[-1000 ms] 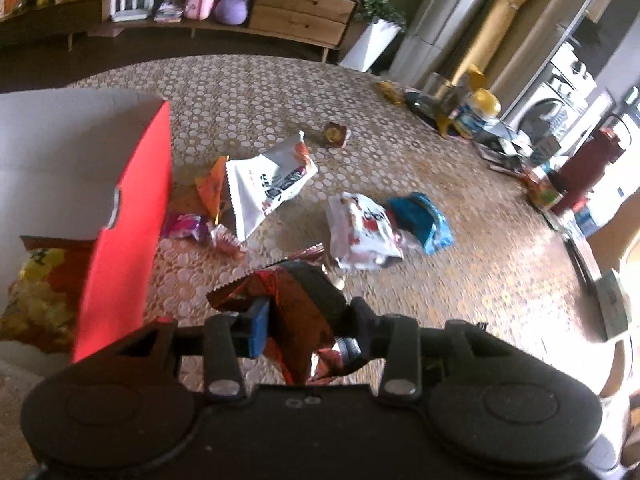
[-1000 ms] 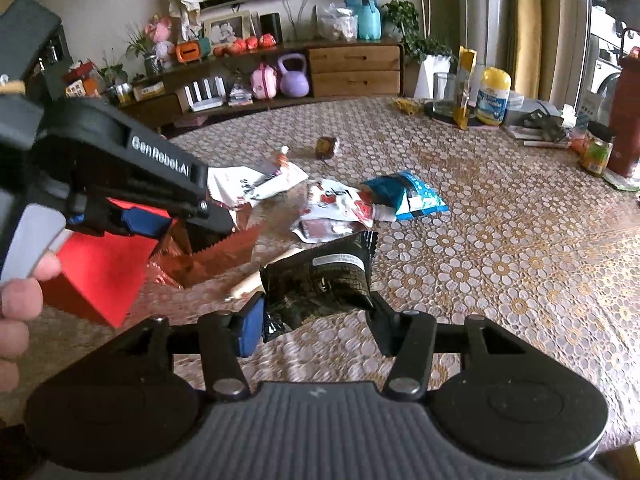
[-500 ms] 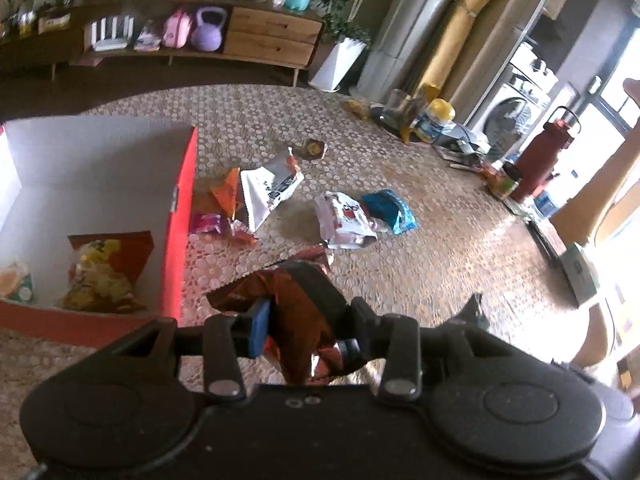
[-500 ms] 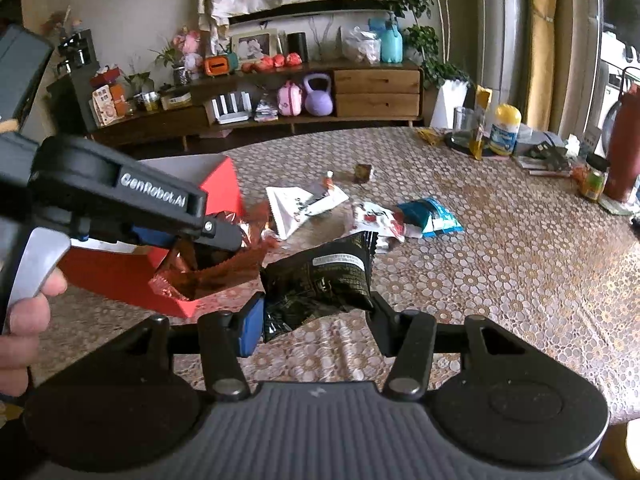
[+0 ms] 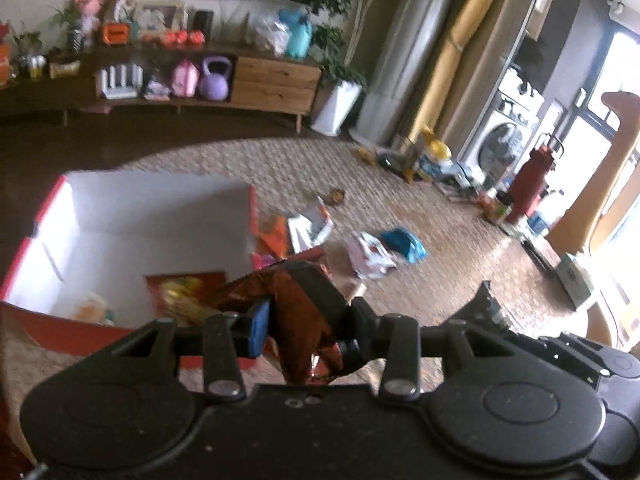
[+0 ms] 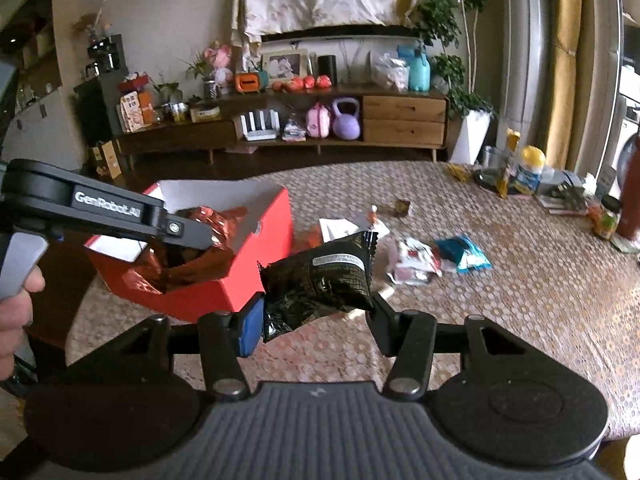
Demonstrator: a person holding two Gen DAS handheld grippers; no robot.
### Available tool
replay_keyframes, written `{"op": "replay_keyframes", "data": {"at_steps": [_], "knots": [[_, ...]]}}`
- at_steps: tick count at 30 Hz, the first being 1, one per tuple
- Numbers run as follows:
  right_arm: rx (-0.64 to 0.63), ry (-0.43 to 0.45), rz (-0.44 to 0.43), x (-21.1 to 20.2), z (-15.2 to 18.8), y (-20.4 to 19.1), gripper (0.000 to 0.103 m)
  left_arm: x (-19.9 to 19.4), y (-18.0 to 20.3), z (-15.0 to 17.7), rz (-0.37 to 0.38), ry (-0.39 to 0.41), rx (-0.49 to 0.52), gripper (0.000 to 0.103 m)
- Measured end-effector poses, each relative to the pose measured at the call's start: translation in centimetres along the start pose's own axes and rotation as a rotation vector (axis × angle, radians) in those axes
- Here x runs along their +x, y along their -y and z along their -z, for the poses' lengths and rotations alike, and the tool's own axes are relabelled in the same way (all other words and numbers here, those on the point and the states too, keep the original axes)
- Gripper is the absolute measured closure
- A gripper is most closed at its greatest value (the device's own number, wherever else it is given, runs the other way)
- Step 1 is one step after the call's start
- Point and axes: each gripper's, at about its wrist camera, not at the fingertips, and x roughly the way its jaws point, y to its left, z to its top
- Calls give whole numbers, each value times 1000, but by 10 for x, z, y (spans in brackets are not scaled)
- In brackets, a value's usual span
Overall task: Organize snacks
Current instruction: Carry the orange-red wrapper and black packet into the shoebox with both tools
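My left gripper (image 5: 306, 330) is shut on a crinkled copper-red foil snack bag (image 5: 296, 312), held in the air at the right front corner of the red box (image 5: 64, 324). In the right wrist view the same left gripper (image 6: 188, 236) hangs with that foil bag (image 6: 192, 256) over the red box (image 6: 224, 292). My right gripper (image 6: 316, 320) is shut on a black snack packet (image 6: 324, 280), raised above the table just right of the box. Inside the white-lined box lies a yellow and red snack bag (image 5: 184, 288).
Loose on the patterned tablecloth (image 6: 520, 300) lie a white packet (image 6: 340, 228), a red-and-white packet (image 6: 416, 260), a blue packet (image 6: 464, 252) and a small sweet (image 6: 402, 206). Bottles, jars and a dark red flask (image 5: 528, 184) crowd the far right edge. A hand (image 6: 14, 312) grips the left tool.
Both grippers rose and drew back with their bags. The red box, earlier close at the left, now shows its whole white inside below the left gripper's foil bag.
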Motion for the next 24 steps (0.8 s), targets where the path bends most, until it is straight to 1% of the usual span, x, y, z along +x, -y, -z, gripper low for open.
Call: {"op": "replay_keyframes", "data": {"at_steps": [4, 11, 17, 21, 24], "knots": [[-14, 15, -21, 2, -11, -18, 50, -21, -21, -11, -32, 37, 0, 63], [-35, 35, -65, 16, -37, -49, 50, -49, -55, -32, -101, 89, 30, 62], [-49, 21, -105, 42, -55, -80, 50, -56, -89, -42, -170, 88, 53, 62], [-68, -3, -123, 65, -62, -102, 50, -50, -111, -46, -210, 67, 61, 62], [-78, -24, -132, 83, -64, -116, 50, -43, -126, -45, -224, 44, 65, 62]]}}
